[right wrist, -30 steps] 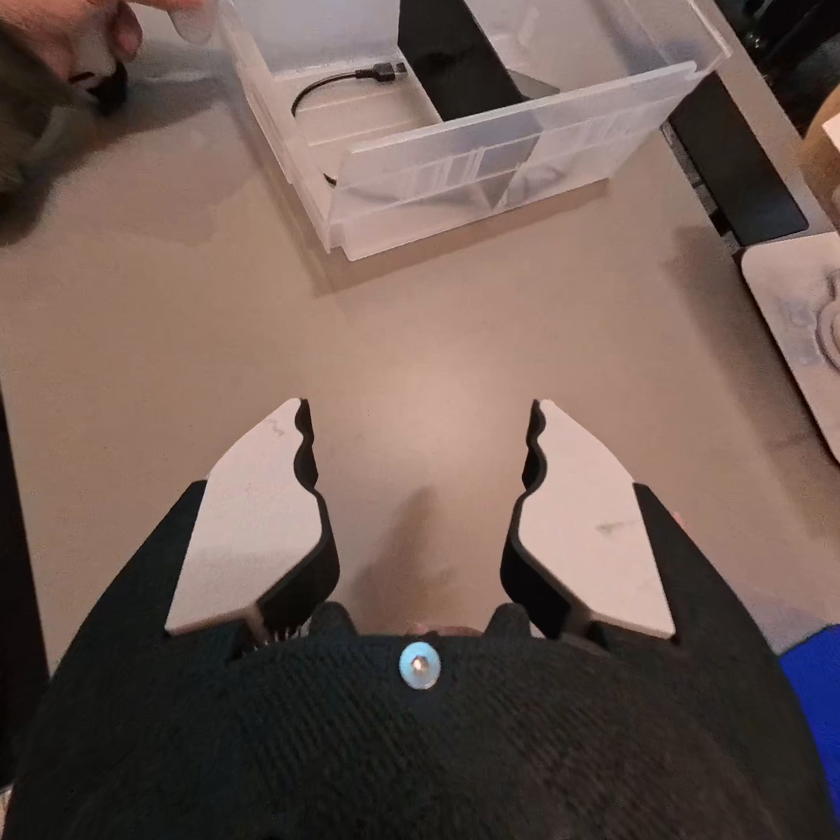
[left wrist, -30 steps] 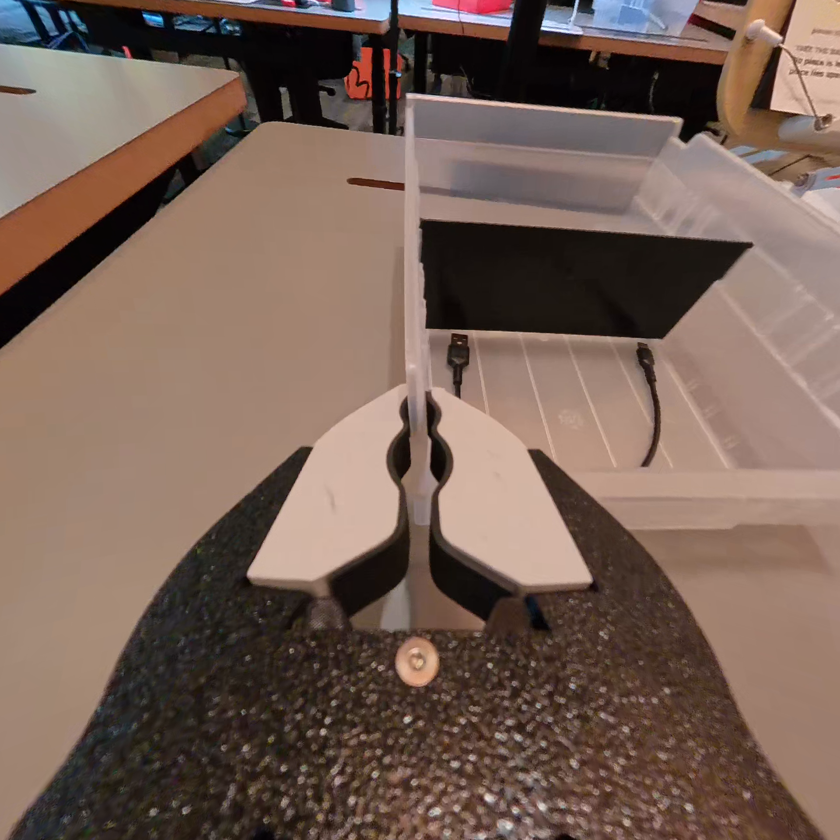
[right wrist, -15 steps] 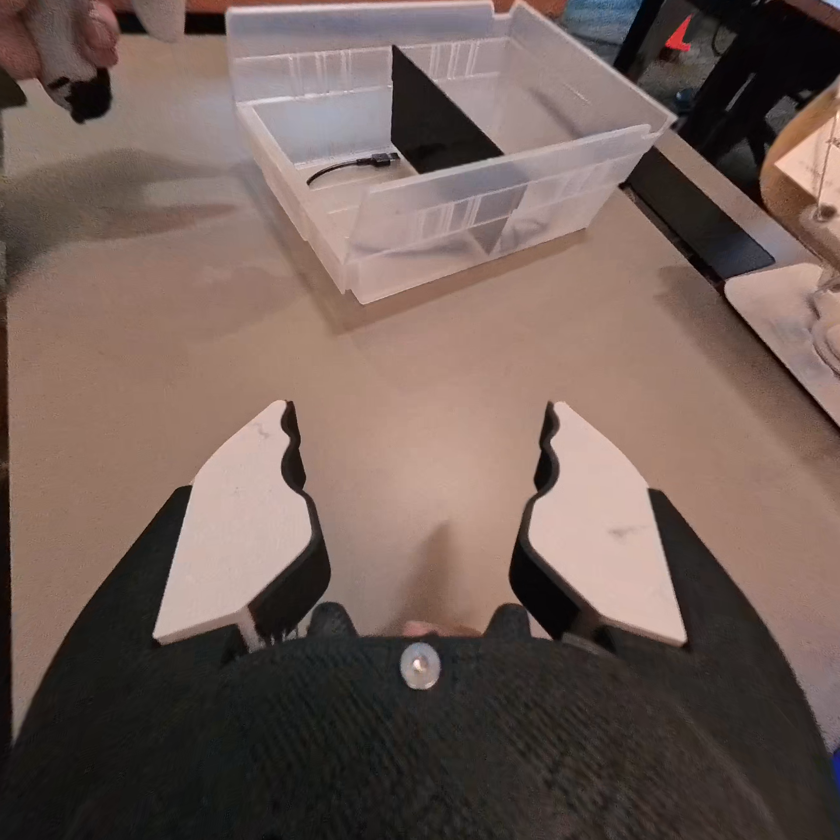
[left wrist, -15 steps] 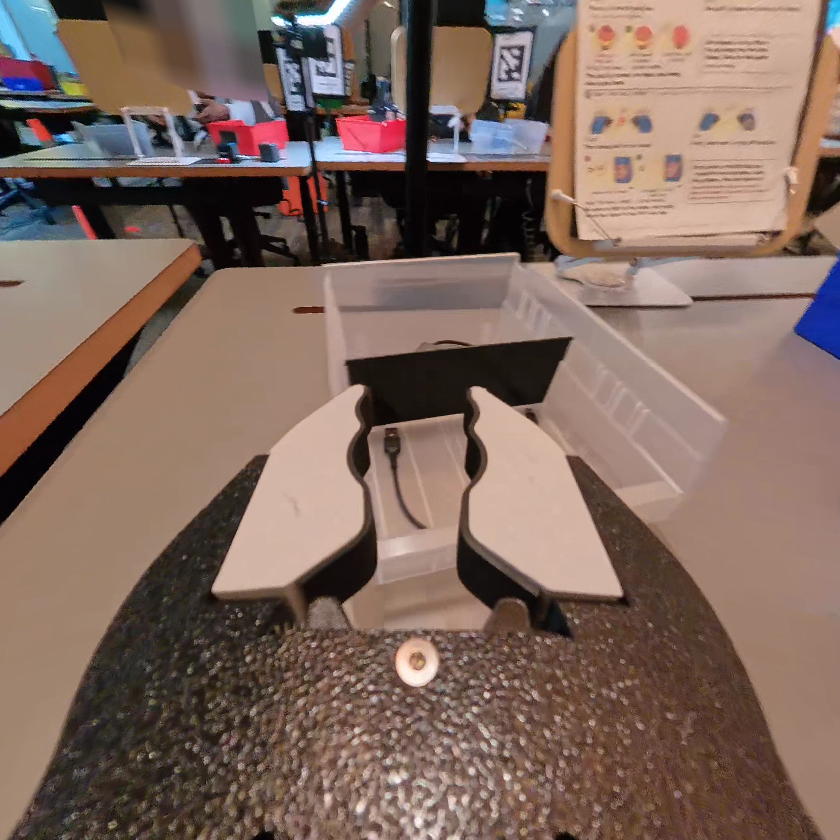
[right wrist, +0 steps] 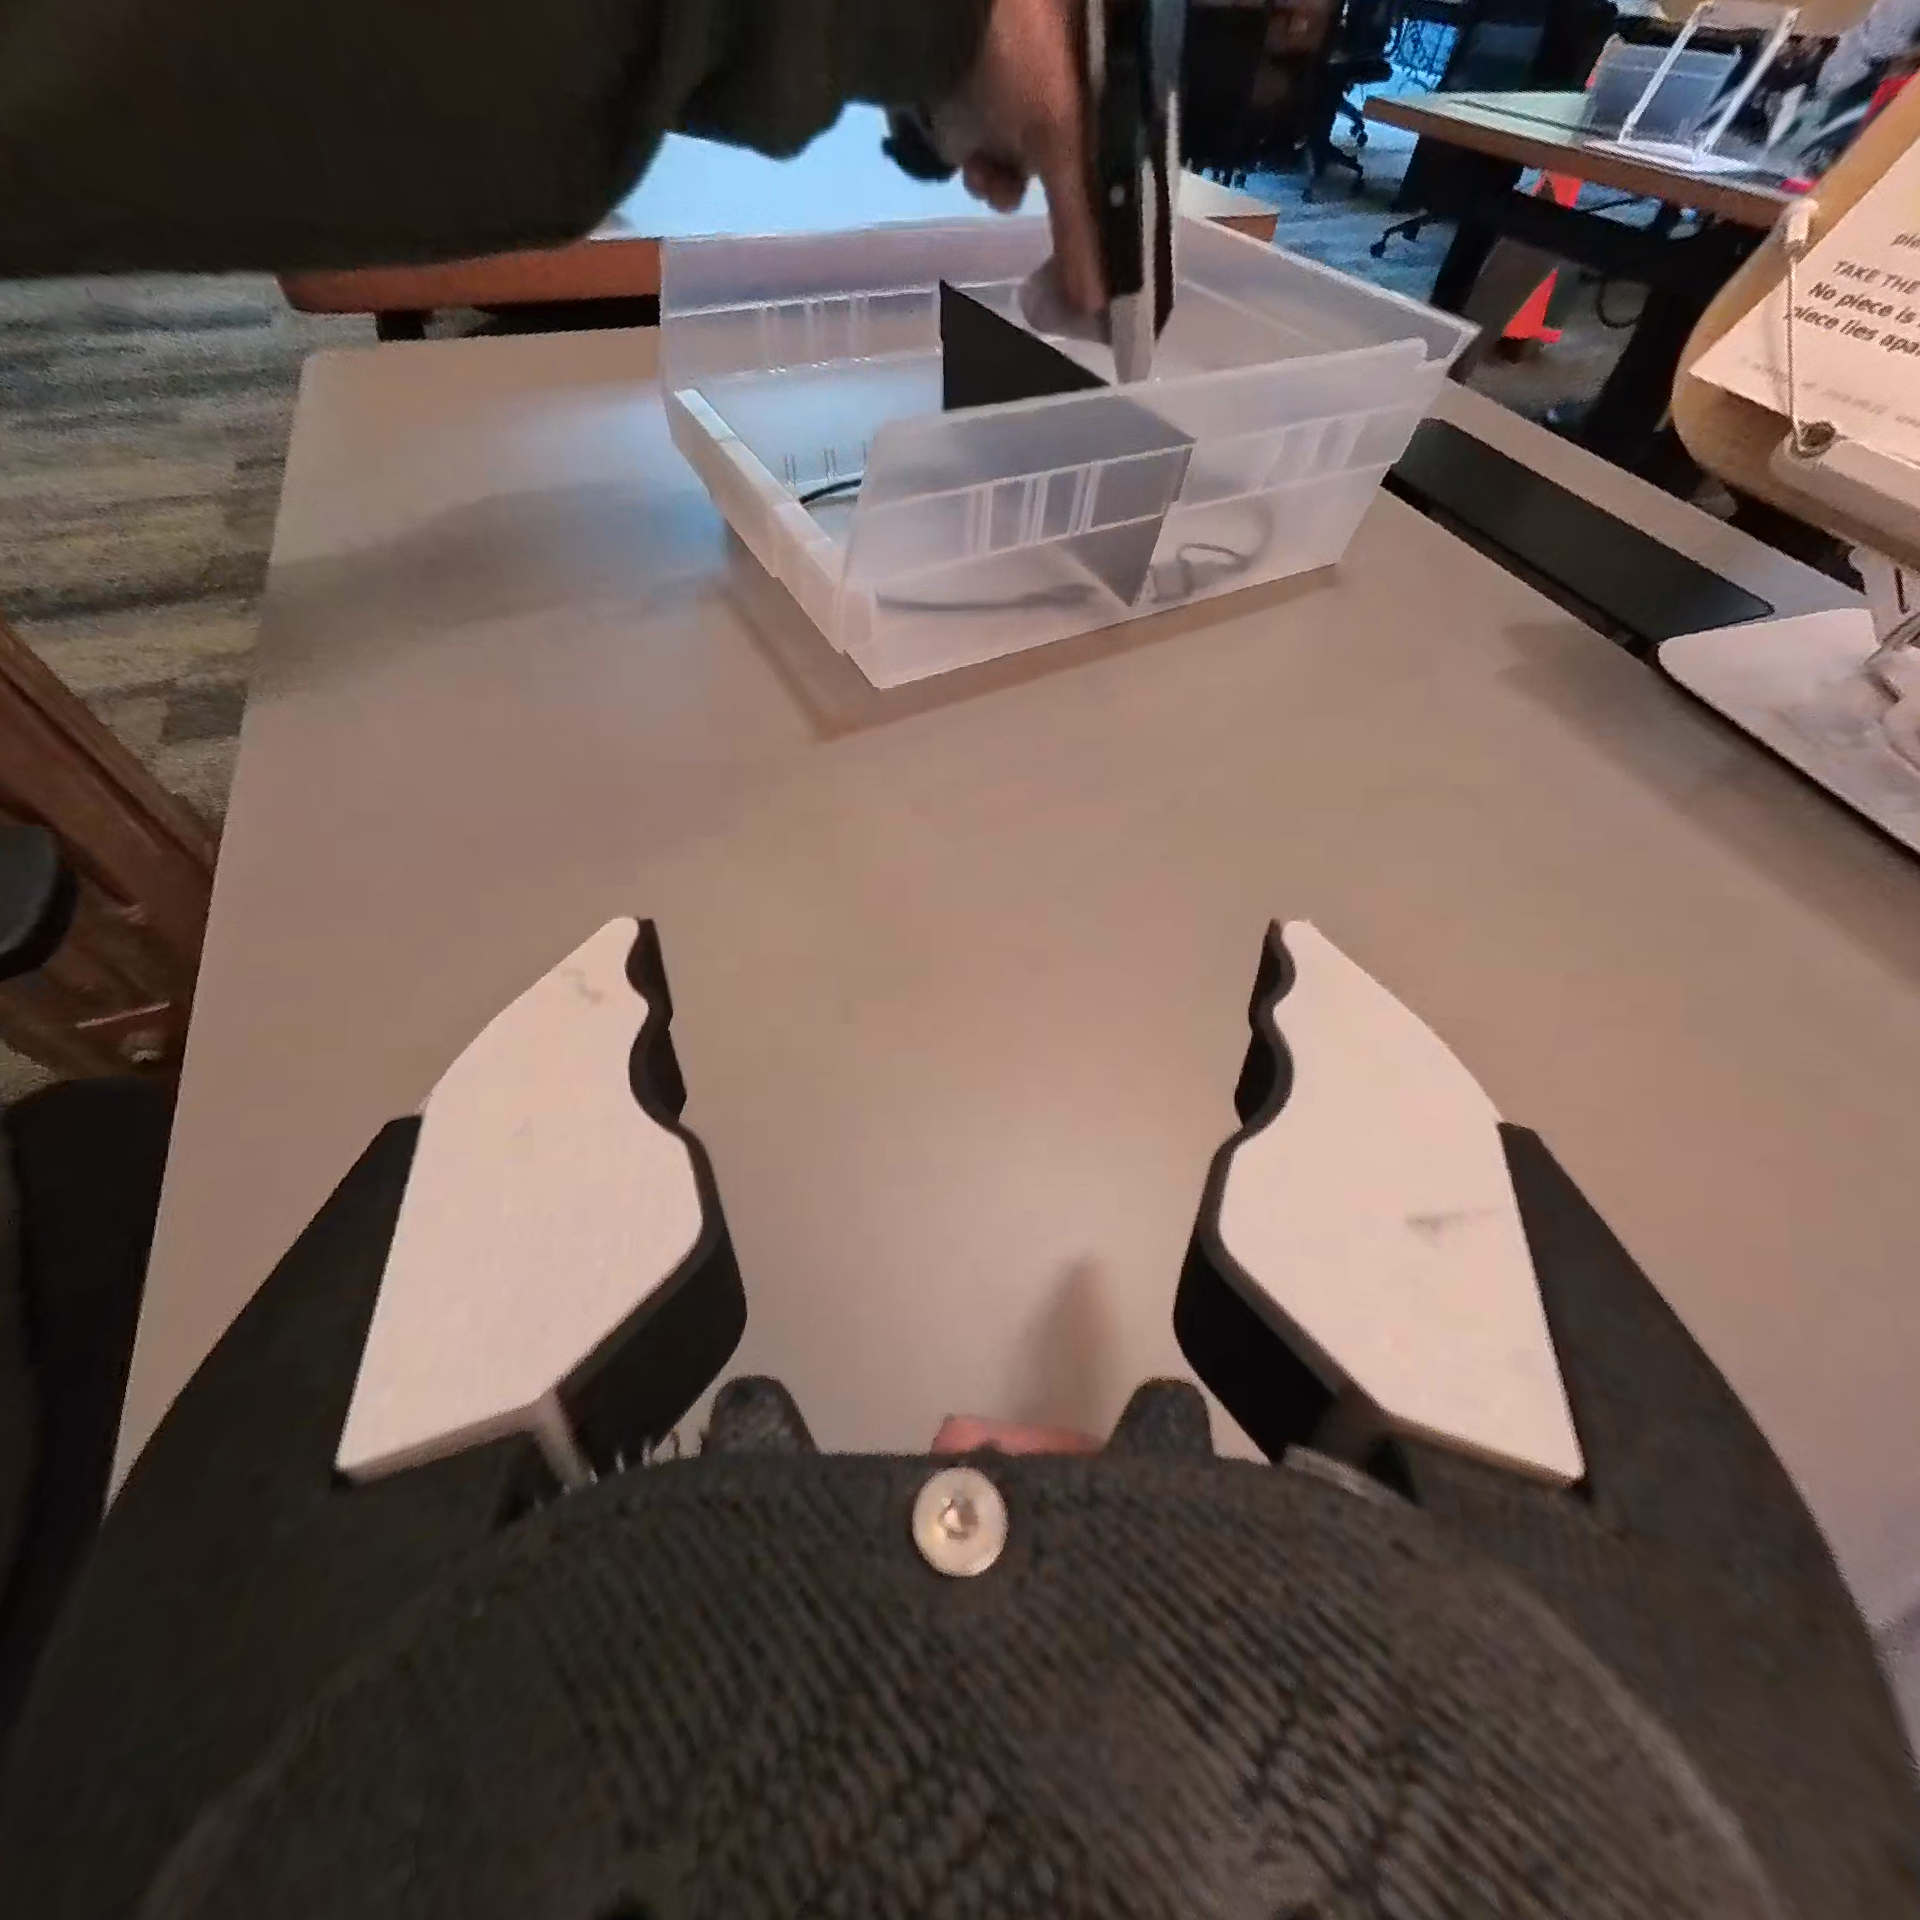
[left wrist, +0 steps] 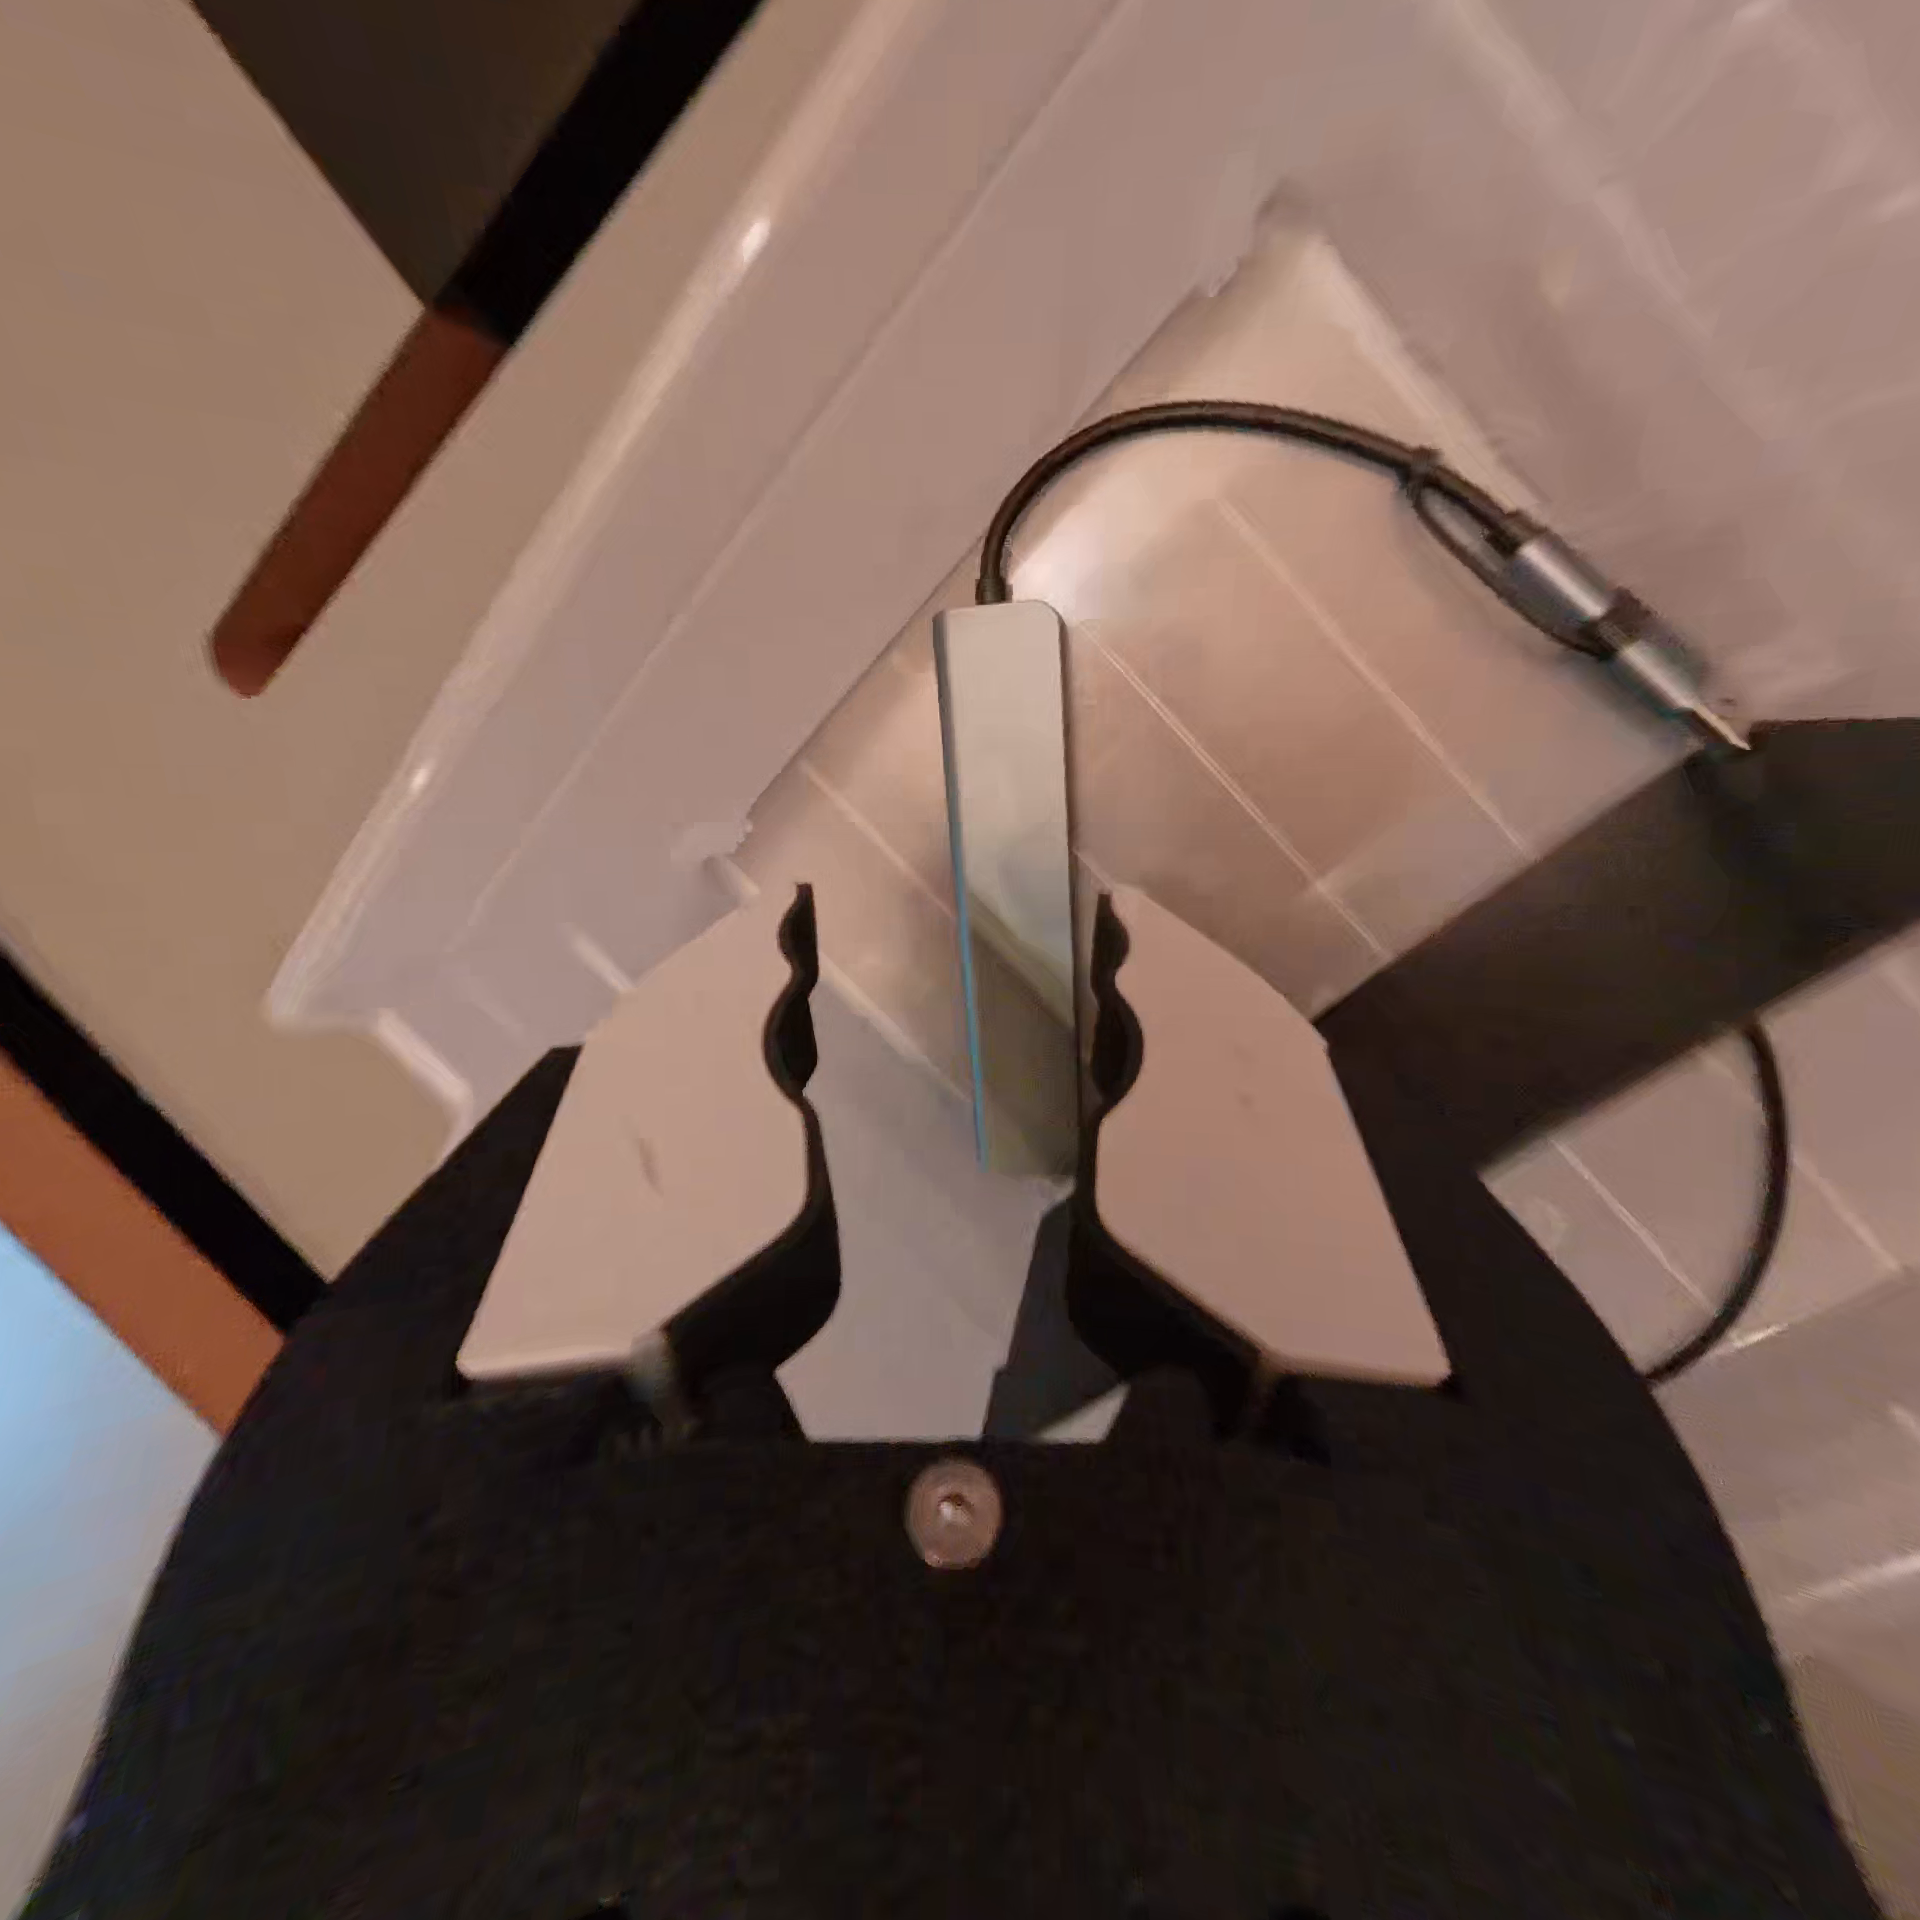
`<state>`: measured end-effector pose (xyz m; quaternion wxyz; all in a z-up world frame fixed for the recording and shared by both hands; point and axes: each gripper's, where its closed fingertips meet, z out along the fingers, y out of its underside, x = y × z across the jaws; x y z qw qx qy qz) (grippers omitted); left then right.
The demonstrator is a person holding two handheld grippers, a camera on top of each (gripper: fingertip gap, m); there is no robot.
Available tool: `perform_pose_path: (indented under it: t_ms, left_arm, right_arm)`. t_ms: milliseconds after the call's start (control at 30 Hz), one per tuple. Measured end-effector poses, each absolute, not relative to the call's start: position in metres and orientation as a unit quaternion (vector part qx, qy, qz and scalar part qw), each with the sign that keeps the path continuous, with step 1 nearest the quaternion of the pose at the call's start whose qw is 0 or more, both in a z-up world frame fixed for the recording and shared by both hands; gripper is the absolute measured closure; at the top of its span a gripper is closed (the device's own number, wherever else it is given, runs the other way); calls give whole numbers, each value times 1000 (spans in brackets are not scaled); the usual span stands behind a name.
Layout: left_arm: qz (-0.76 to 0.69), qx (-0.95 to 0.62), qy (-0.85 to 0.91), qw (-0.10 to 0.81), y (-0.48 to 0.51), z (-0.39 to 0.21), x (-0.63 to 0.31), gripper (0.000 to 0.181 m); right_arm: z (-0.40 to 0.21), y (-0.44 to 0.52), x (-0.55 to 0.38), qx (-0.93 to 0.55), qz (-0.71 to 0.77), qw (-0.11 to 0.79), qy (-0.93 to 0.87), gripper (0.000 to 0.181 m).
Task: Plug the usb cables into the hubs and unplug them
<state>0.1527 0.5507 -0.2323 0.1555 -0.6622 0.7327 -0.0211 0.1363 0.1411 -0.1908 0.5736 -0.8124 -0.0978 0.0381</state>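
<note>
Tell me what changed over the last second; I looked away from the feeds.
The left tool let go of the bin's wall, opened, and dropped into the far compartment, now straddling the silver hub without gripping it. The right tool stayed open above the table; the bin kept its place.

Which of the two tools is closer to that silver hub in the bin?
Left. The left tool is down in the clear bin, open around the silver hub. The right tool hovers open over the table, well short of the bin.
</note>
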Motion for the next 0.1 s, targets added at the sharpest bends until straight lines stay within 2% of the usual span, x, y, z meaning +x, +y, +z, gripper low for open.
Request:
perform_pose_path:
  t_ms: [33,100]
  left_arm:
    - [-21,-664,735,131,550,-244,155,131]
    - [-16,-676,732,82,548,-264,158,132]
  right_arm:
    - [-192,138,136,-811,43,575,-100,75]
    - [-193,129,138,-809,50,576,-102,76]
